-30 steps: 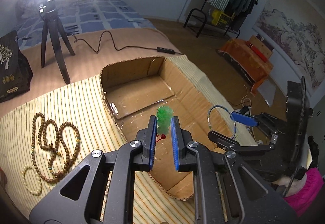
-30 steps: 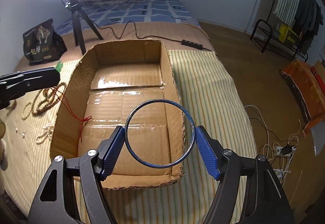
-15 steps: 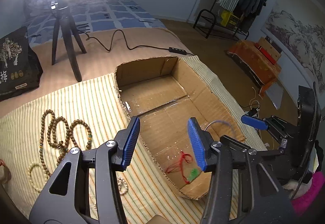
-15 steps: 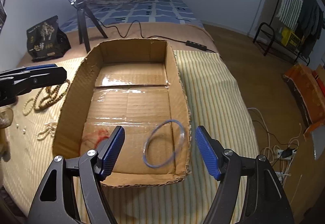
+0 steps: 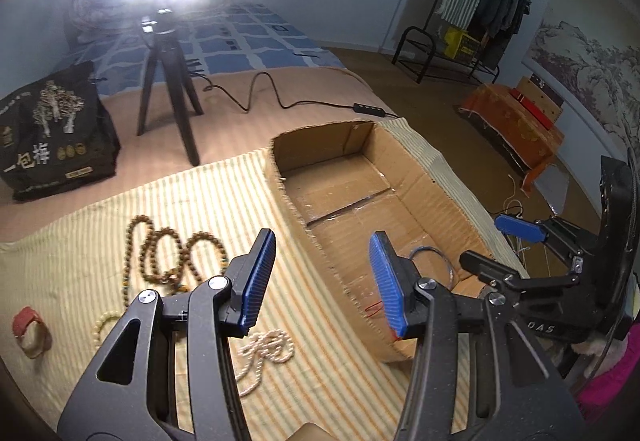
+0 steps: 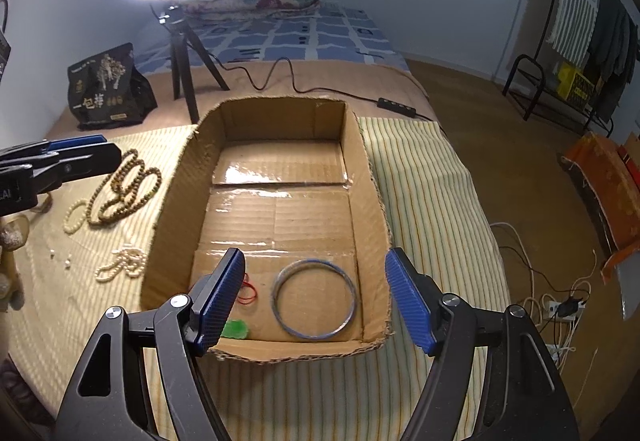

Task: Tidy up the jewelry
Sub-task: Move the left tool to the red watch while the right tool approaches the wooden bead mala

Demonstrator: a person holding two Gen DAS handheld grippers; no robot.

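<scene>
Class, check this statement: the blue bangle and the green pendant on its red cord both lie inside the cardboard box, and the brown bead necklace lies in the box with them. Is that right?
Not quite. The bangle and green pendant do lie inside the cardboard box, but the brown bead necklace lies outside it, on the striped cloth beside the box. The right wrist view shows this.

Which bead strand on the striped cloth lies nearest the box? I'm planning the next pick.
The twisted cream pearl strand, lying just outside the cardboard box wall. The brown bead loops and the pale bead bracelet sit farther out.
</scene>
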